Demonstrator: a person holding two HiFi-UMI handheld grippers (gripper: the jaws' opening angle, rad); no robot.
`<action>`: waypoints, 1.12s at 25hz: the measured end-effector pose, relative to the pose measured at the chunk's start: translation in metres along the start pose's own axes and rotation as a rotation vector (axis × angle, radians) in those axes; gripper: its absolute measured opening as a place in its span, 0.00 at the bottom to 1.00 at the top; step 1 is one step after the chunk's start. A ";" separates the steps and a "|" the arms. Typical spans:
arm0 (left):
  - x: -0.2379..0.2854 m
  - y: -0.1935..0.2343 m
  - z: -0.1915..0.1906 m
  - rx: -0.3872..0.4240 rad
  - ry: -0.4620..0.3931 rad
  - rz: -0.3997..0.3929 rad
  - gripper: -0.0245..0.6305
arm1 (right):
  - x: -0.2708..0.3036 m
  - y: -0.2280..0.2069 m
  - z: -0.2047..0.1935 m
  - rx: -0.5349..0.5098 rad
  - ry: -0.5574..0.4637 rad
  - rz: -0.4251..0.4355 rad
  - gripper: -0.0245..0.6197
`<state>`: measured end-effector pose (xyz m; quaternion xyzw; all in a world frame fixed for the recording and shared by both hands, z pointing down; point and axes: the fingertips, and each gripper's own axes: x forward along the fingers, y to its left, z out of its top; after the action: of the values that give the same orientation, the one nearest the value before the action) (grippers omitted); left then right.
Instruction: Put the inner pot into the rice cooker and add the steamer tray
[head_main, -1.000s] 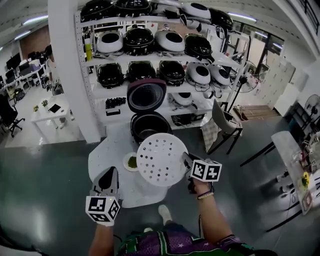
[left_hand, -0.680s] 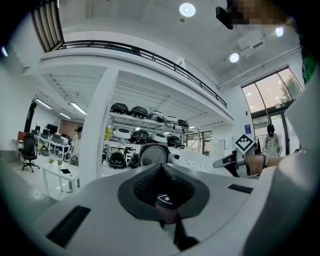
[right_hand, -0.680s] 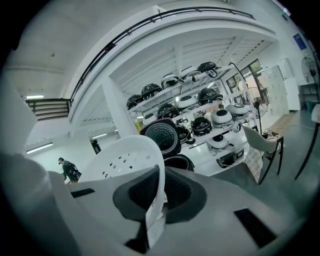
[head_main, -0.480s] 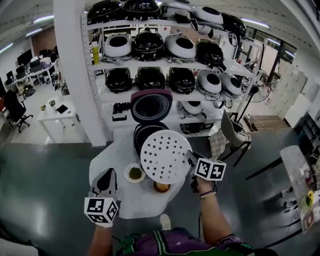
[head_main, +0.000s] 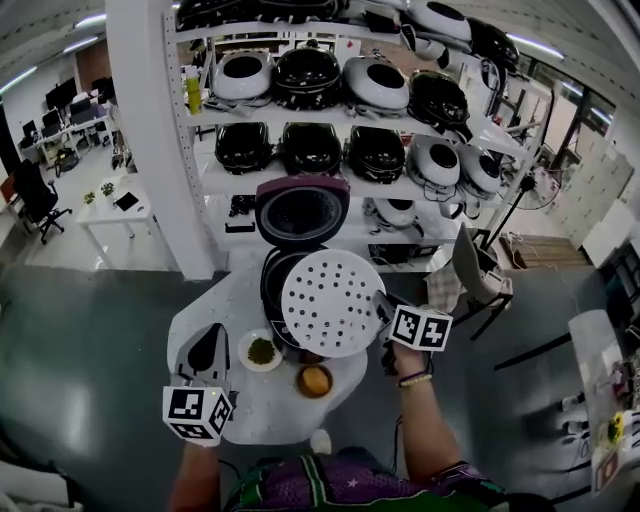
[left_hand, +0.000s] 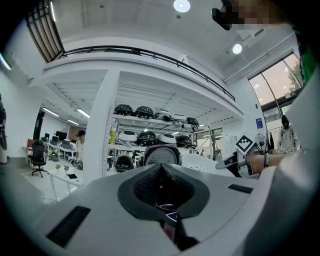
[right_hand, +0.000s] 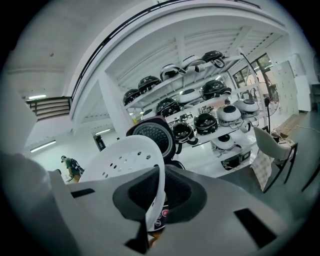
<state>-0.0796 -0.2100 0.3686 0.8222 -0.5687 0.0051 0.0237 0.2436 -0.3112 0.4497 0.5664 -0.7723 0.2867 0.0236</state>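
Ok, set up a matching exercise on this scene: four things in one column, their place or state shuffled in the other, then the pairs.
Things
1. steamer tray
2. rice cooker
3. green-filled dish
4. left claw

Place or state
A. shut, holding nothing
B. lid raised, standing on the white table
C. clamped by its rim in the right claw
D. on the table, left of the orange-filled bowl in the head view

Pairs: 1-C, 2-B, 3-D, 4-A
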 end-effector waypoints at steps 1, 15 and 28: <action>0.005 -0.001 -0.001 0.000 0.004 0.005 0.07 | 0.007 -0.004 0.002 -0.004 0.009 0.002 0.08; 0.067 0.009 -0.037 0.008 0.062 0.130 0.07 | 0.116 -0.061 -0.010 -0.014 0.162 0.041 0.08; 0.067 0.036 -0.065 -0.035 0.109 0.271 0.07 | 0.204 -0.086 -0.031 -0.023 0.311 0.023 0.08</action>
<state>-0.0882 -0.2826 0.4371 0.7357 -0.6725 0.0430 0.0680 0.2387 -0.4892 0.5849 0.5060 -0.7690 0.3624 0.1460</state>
